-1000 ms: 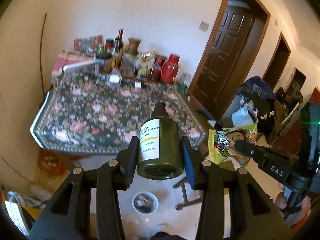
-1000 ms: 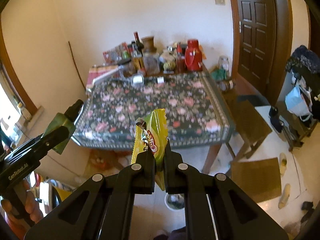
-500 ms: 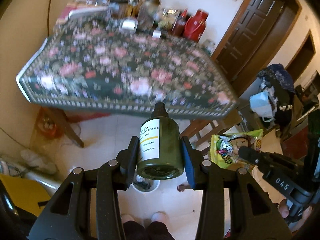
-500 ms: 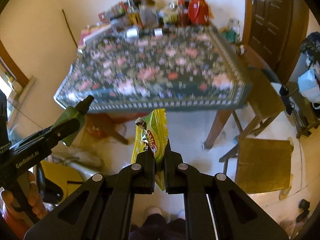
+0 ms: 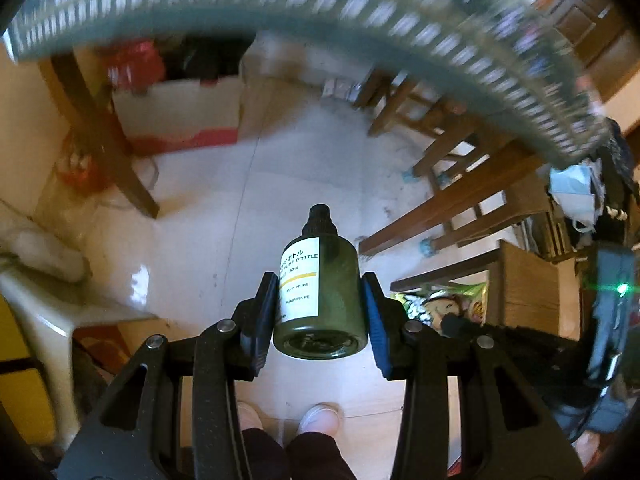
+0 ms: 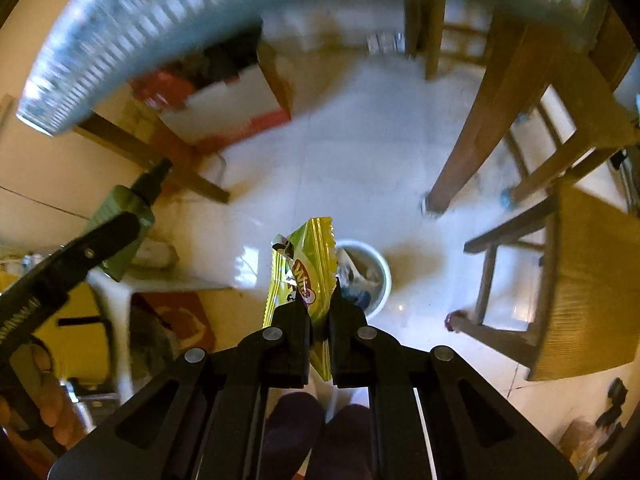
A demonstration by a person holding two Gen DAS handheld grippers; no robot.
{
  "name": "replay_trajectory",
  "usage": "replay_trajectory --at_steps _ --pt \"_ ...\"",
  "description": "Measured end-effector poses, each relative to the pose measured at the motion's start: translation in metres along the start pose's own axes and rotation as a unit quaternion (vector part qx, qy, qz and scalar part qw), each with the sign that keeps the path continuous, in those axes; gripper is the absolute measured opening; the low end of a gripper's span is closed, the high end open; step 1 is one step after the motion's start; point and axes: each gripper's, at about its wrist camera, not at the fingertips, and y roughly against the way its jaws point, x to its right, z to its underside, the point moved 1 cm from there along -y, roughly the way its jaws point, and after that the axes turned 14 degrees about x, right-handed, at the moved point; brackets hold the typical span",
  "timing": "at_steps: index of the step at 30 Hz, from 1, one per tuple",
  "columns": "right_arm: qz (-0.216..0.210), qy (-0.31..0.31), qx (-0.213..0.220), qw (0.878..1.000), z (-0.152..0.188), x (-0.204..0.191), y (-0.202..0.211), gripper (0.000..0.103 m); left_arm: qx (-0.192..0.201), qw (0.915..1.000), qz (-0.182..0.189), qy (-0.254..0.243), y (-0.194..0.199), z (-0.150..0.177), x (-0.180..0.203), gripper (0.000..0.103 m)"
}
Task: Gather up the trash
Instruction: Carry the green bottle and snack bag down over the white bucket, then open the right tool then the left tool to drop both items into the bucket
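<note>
The step in hand is judged to be the carrying of two pieces of trash down to the bin. A dark green bottle [image 5: 320,300] with a white label is grasped across its body by the left tool [image 5: 320,312]; its black neck points away from the tool and its bottom faces the camera. A yellow-green snack bag [image 6: 310,276] is clenched flat between the pads of the right tool [image 6: 320,312], whose jaws are almost fully closed on the thin foil, and the bag stands up beyond the tips.

In the right wrist view a white round bin [image 6: 370,276] is seen on the tiled floor [image 6: 360,160], just beyond the right tool and a little to the right of the bag, partly hidden behind it. Some crumpled pieces, white and blue, are seen inside it, but what they are cannot be told. From the left wrist view the bin is not seen; it is probably hidden behind the tool or the bottle.

The next move is judged to call for bringing each tool over the mouth of the bin and then letting go. The bag is light and may drift to the side, so a low release would be safer. The bottle is heavier and should fall straight.

The edge of the surface [image 6: 160,4] is seen blurred far above both tools
</note>
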Motion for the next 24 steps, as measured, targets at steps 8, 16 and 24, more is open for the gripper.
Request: replay_trajectory --at_steps 8,16,24 --pt "0.008 -0.003 -0.055 0.998 0.049 0.024 -0.118 0.007 -0.038 0.9990 -0.024 0.007 -0.086 0.056 -0.037 0.041" --pt "0.016 -0.008 -0.096 0.995 0.077 0.047 -0.191 0.033 -0.061 0.9978 -0.027 0.000 -0.137 0.091 -0.053 0.041" --pt "0.001 -0.041 -0.124 0.991 0.090 0.065 -0.195 0.048 -0.092 0.9956 -0.002 -0.014 -0.160 0.110 -0.035 0.041"
